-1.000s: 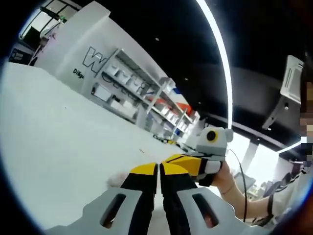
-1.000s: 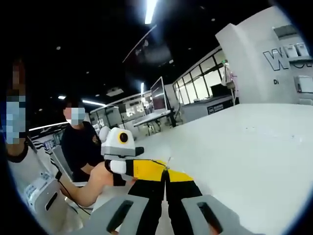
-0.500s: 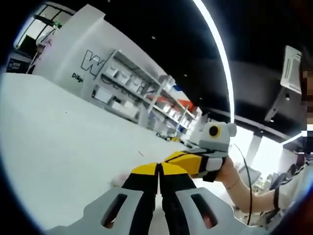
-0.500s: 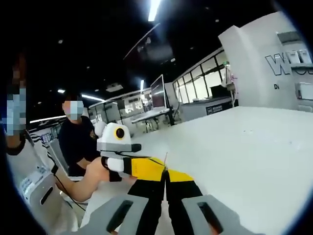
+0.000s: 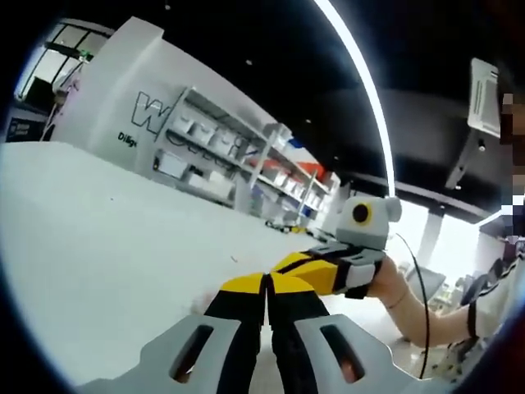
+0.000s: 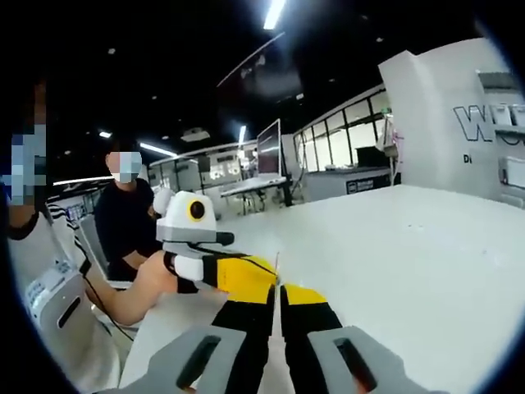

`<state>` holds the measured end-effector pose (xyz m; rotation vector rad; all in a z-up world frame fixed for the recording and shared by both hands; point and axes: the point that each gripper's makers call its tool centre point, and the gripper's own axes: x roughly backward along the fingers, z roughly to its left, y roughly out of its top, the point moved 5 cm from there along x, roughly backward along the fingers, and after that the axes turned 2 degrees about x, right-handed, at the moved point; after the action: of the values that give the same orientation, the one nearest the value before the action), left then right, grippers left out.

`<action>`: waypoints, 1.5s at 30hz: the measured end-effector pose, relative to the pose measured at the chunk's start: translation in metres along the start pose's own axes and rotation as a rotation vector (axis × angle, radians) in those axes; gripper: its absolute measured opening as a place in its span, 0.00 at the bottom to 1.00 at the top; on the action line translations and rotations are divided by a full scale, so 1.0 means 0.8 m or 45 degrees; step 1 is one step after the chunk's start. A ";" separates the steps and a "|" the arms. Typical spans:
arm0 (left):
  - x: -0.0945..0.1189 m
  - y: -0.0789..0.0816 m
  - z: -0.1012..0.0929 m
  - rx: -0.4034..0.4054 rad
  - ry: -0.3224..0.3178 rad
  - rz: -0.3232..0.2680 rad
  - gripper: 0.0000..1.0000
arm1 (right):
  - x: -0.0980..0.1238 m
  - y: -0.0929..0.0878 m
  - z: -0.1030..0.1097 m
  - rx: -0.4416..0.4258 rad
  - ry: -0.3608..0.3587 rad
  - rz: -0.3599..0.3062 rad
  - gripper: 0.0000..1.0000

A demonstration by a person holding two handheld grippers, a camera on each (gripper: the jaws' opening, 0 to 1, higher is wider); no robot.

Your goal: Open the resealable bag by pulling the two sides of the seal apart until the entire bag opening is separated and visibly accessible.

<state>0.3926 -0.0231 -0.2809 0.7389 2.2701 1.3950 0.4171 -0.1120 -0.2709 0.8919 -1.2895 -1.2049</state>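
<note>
Over the last second little had changed. The left gripper (image 5: 267, 283) kept its yellow-tipped jaws pressed flat together, with only a hairline seam between them. The right gripper (image 6: 277, 289) was closed in the same way. Their tips still met nose to nose above the white table (image 5: 98, 238).

Each view had swung a little. In the left gripper view the wall shelving (image 5: 221, 156) had slid to the left, and the right gripper sat somewhat higher against the ceiling light strip (image 5: 369, 98). In the right gripper view the left gripper had likewise risen, and the left hand (image 6: 152, 283) behind it showed more forearm. The right hand (image 5: 392, 287) had drawn slightly further to the right, with a black cable trailing from it.

The resealable bag (image 6: 277, 264) was very hard to pick out. The only sign of it was a thin pale sliver standing up where the two sets of tips met, best seen in the right gripper view. The clear film of the bag was lost against the white tabletop. I could not tell whether either pair of jaws had the seal between them, or whether the opening had parted at all.

A seated person in a dark top (image 6: 123, 222) was partly hidden behind the left gripper. A sleeve was cut off at the edge of the right gripper view.
</note>
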 end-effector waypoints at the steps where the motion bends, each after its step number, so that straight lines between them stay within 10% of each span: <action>1: 0.000 -0.001 0.000 -0.003 0.001 0.005 0.01 | 0.000 0.000 -0.001 -0.003 -0.001 0.000 0.00; 28: 0.000 -0.003 -0.003 0.062 -0.050 0.029 0.01 | 0.002 0.002 0.001 -0.106 0.040 -0.030 0.00; 45: 0.000 -0.009 -0.005 -0.072 0.001 0.105 0.00 | 0.004 0.001 -0.002 -0.032 -0.010 0.009 0.00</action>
<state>0.3889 -0.0288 -0.2857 0.8220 2.2139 1.4905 0.4186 -0.1150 -0.2693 0.8645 -1.2802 -1.2181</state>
